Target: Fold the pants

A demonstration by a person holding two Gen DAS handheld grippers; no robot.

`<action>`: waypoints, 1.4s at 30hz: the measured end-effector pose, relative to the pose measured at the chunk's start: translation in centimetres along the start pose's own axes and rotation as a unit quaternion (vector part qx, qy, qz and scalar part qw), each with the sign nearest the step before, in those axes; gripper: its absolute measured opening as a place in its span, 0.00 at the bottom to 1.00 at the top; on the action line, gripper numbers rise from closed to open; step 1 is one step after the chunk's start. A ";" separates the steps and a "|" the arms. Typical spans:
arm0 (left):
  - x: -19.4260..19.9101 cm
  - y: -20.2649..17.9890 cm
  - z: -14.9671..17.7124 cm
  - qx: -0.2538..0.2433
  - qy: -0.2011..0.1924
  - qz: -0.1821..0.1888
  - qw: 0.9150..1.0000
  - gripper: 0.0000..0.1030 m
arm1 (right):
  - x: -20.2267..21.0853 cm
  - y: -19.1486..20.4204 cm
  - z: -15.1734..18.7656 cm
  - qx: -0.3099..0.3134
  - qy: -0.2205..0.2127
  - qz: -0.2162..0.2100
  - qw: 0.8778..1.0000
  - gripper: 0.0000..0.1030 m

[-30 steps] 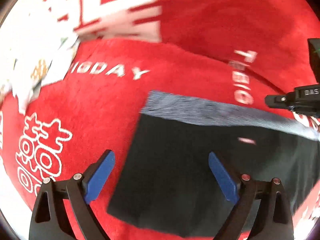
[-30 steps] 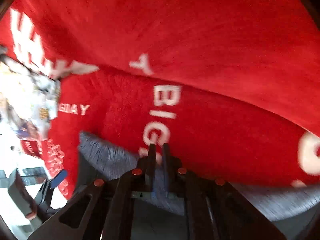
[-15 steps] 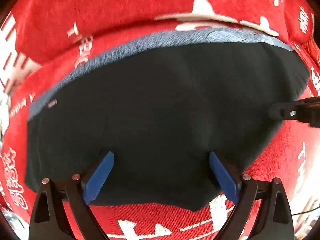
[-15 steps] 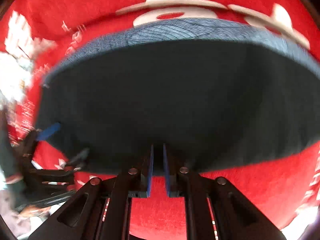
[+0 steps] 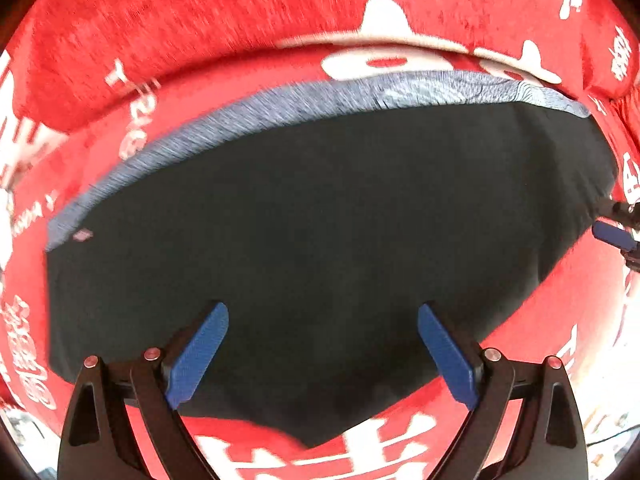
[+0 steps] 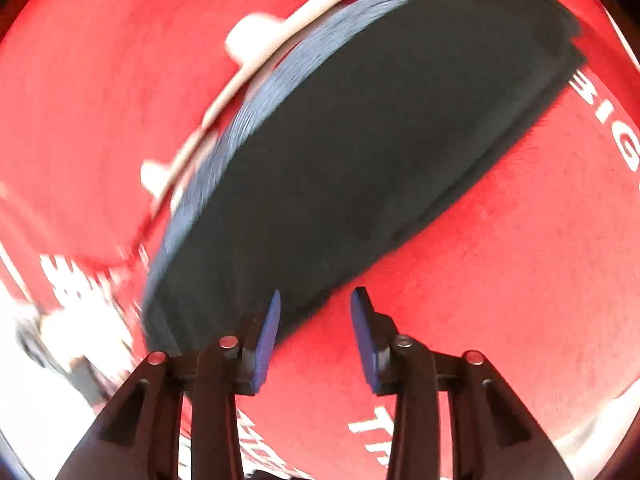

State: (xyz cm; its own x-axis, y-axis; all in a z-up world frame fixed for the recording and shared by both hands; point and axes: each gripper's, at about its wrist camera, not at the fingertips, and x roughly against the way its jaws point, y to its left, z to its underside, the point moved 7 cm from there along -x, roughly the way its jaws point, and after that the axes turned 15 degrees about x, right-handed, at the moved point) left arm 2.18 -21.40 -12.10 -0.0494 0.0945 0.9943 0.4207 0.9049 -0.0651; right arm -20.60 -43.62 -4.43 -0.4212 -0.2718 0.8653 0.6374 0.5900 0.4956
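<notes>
The black pants (image 5: pixel 320 240) lie folded flat on the red cloth, with a grey-blue waistband (image 5: pixel 280 108) along the far edge. My left gripper (image 5: pixel 322 340) is open and empty, hovering over the near part of the pants. My right gripper (image 6: pixel 316 320) is open and empty at the near corner of the pants (image 6: pixel 360 152), holding nothing. Its blue tip also shows in the left wrist view (image 5: pixel 612 234) by the pants' right edge.
A red cloth with white lettering (image 5: pixel 200 20) covers the whole surface under the pants and rises in a fold behind them. The same cloth (image 6: pixel 520 280) fills the right wrist view. Blurred bright clutter (image 6: pixel 60 340) lies beyond its left edge.
My right gripper has opened from shut and swung round to the pants' corner. My left gripper stayed open and shifted from the pants' edge to over their middle.
</notes>
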 end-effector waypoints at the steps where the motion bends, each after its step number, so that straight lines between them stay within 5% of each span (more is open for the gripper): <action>1: -0.3 0.4 0.4 0.006 0.005 -0.001 1.000 0.94 | 0.1 -0.6 -0.5 -0.013 -0.008 -0.007 1.000 0.39; 4: -0.4 0.3 0.9 0.010 -0.014 -0.003 1.000 0.95 | 0.0 -2.2 -1.6 -0.056 -0.022 -0.034 0.998 0.41; 7: -0.3 0.2 1.1 0.011 -0.010 0.000 1.000 0.95 | 0.0 -2.4 -1.8 -0.061 -0.021 -0.052 0.997 0.12; 11: -0.5 0.0 0.7 0.004 -0.005 -0.006 1.000 0.96 | 0.6 -4.0 -0.9 -0.048 -0.007 -0.039 0.998 0.12; 16: -0.8 0.5 0.2 0.008 -0.006 -0.011 1.000 0.98 | 5.4 -8.1 -2.3 -0.069 -0.067 0.069 0.993 0.20; 19: -0.8 0.3 0.3 0.009 -0.007 -0.012 1.000 0.99 | 8.1 -11.2 -5.1 -0.084 -0.099 0.110 0.985 0.49; 20: -1.0 0.3 0.2 0.010 -0.006 -0.013 1.000 0.99 | 8.3 -12.0 -5.8 -0.097 -0.103 0.115 0.983 0.50; 25: -1.5 0.3 -0.2 0.010 -0.005 -0.018 1.000 0.99 | 9.2 -16.7 -7.7 -0.118 -0.095 0.166 0.974 0.30; 33: -1.7 0.3 -0.4 0.018 0.000 -0.025 1.000 0.99 | 10.5 -20.0 -6.2 -0.128 -0.062 0.244 0.959 0.30; 42: 0.3 -2.9 -1.1 -0.010 0.003 -0.035 0.999 0.99 | 10.3 -15.1 -0.9 -0.107 -0.054 0.107 0.987 0.37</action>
State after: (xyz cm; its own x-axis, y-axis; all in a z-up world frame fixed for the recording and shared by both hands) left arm 1.99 -24.42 -11.56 -0.0731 0.0293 0.9969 0.4349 0.9005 0.0054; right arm -33.97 -56.07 -2.97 -0.3207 -0.0693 0.9446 0.8362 0.4478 0.3167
